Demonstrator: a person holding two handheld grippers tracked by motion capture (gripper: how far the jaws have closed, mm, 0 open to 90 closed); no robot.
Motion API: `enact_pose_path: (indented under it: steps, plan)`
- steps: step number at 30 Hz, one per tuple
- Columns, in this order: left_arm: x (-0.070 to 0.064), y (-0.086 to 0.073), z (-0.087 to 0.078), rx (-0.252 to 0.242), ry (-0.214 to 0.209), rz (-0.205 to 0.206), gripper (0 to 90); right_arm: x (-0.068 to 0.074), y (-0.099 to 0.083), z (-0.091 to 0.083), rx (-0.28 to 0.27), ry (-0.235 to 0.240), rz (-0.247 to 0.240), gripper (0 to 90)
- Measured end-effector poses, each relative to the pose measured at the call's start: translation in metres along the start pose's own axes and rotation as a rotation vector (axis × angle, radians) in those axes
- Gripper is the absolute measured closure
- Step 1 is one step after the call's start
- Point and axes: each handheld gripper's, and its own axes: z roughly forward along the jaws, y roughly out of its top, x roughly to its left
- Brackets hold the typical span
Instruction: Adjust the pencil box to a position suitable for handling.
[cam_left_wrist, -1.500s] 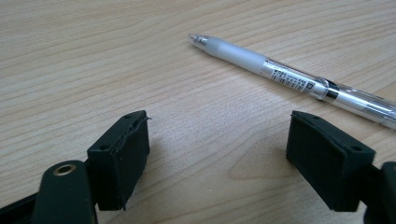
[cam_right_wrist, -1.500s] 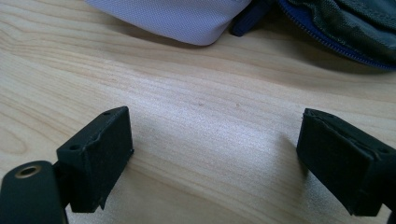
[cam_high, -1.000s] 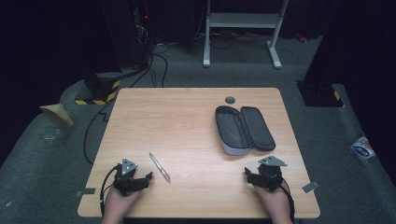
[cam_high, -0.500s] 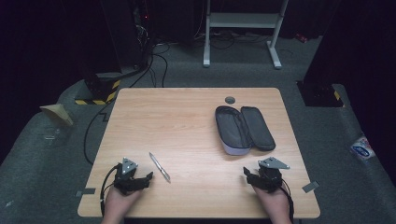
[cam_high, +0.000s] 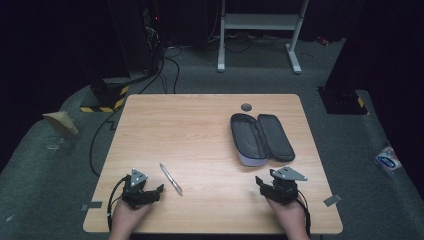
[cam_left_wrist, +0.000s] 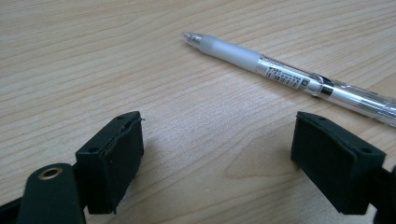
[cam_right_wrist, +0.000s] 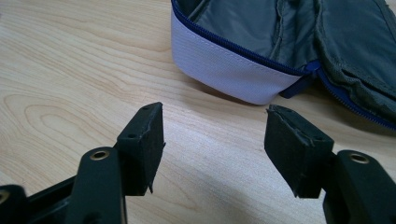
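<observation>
Tongs on the left (cam_high: 159, 189) gape wide beside the pen (cam_high: 171, 179), ready to pinch it. Right tongs (cam_high: 264, 181), also wide, wait near the open case (cam_high: 261, 138) on the worktop (cam_high: 190, 125).

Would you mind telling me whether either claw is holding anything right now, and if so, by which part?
Nothing is held. The left claw is open, with the pen lying just beyond it; the right claw is open, short of the open pencil case.

One pen (cam_high: 171, 179), one open pencil case (cam_high: 261, 138), two claws
</observation>
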Motion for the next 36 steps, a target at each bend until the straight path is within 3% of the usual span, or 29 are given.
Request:
enact_pose_path:
  steps: [14,36]
  plan:
    - [0.0,0.0,-0.001,-0.003,-0.001,-0.001,18.4,-0.002,0.018,0.001,-0.03,0.026,0.012,40.9]
    - [0.001,0.0,-0.001,-0.002,-0.005,0.002,18.7,0.007,0.055,0.013,-0.044,0.032,-0.025,39.2]
